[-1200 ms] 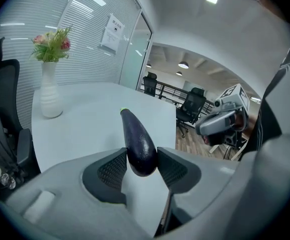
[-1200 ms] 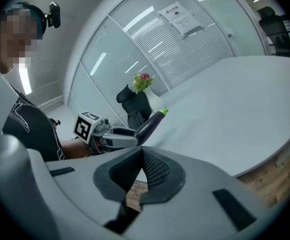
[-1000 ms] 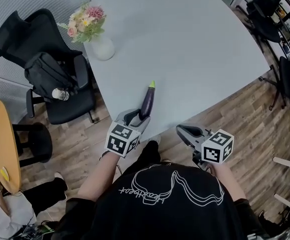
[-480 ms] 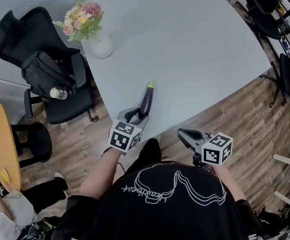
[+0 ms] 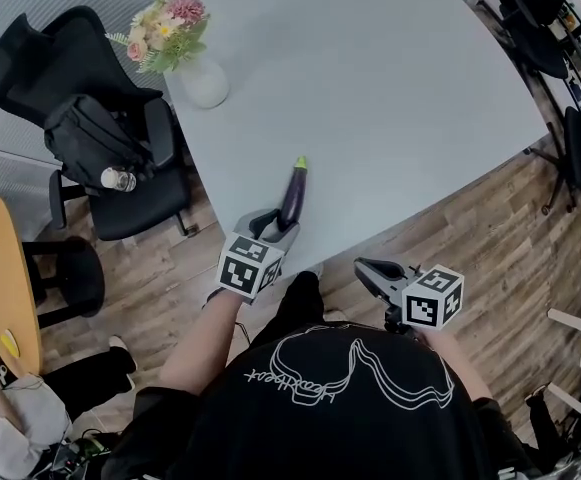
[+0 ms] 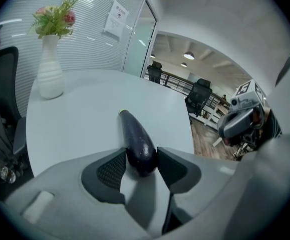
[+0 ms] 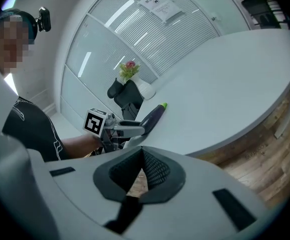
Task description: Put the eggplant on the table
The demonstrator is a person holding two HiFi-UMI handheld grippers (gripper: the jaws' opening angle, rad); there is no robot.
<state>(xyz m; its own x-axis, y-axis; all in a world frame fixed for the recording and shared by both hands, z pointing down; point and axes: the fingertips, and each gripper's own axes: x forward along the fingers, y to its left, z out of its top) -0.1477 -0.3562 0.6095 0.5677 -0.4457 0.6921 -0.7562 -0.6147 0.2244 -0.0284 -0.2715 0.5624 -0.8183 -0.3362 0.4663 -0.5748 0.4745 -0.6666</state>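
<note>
A dark purple eggplant (image 5: 292, 193) with a green tip lies lengthwise over the near edge of the pale grey table (image 5: 390, 88). My left gripper (image 5: 275, 226) is shut on its thick end. In the left gripper view both pads press the sides of the eggplant (image 6: 135, 139), and its tip points away across the table (image 6: 85, 119). Whether it rests on the tabletop I cannot tell. My right gripper (image 5: 362, 265) hangs off the table's edge over the wooden floor, jaws shut and empty (image 7: 143, 154). From there I see the eggplant (image 7: 153, 116) in the left gripper.
A white vase of flowers (image 5: 202, 83) stands at the table's left corner. A black office chair (image 5: 90, 118) with a bag on it sits left of the table, and a round wooden side table (image 5: 0, 278) further left. More chairs stand at the right.
Both grippers have sunk a little. The left one has brought the eggplant lower toward the tabletop, still gripped.
</note>
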